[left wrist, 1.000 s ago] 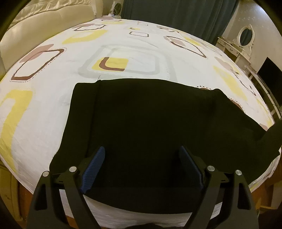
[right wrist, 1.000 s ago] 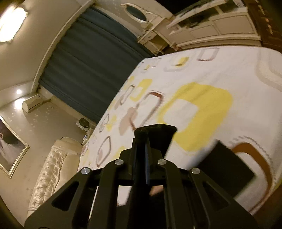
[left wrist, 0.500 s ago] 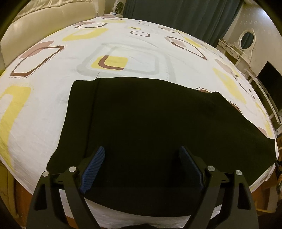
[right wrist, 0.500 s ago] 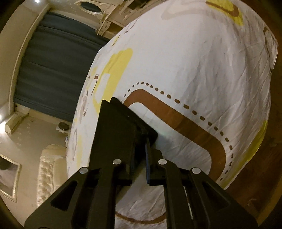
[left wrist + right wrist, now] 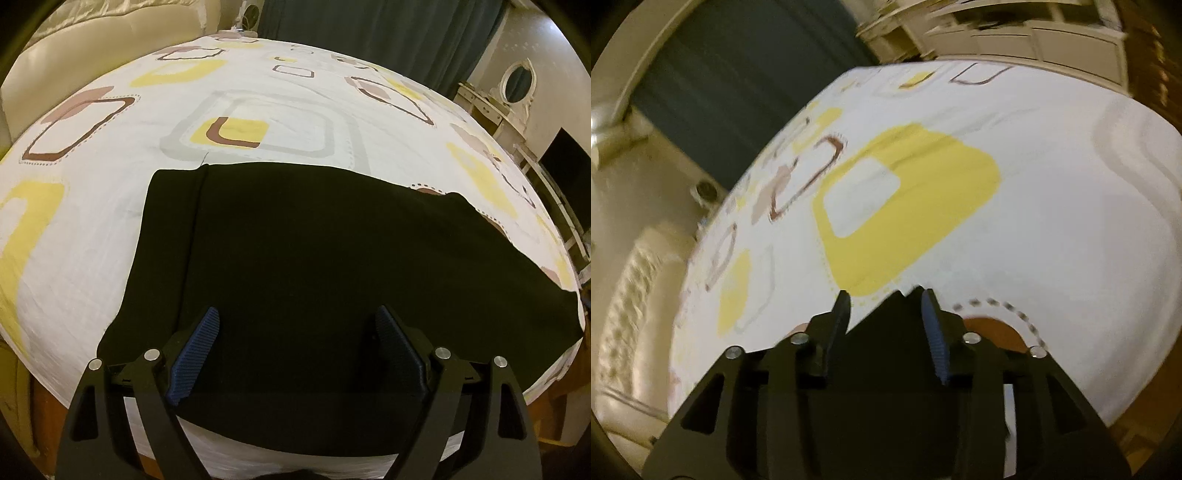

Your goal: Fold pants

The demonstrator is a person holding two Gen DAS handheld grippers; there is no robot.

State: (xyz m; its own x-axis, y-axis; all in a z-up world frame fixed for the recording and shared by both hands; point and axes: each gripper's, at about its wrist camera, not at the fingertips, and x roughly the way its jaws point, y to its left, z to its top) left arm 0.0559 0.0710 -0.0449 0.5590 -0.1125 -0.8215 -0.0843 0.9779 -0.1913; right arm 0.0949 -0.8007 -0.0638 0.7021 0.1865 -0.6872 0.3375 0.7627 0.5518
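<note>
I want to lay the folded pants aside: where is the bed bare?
Bare bedspread lies left of the black pants, toward the headboard, and beyond them toward the curtain. The near edge is crowded by the pants.

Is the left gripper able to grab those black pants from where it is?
Probably yes. The left gripper hangs open right over the black pants, which lie flat on the bed with nothing between the blue pads and the cloth.
</note>
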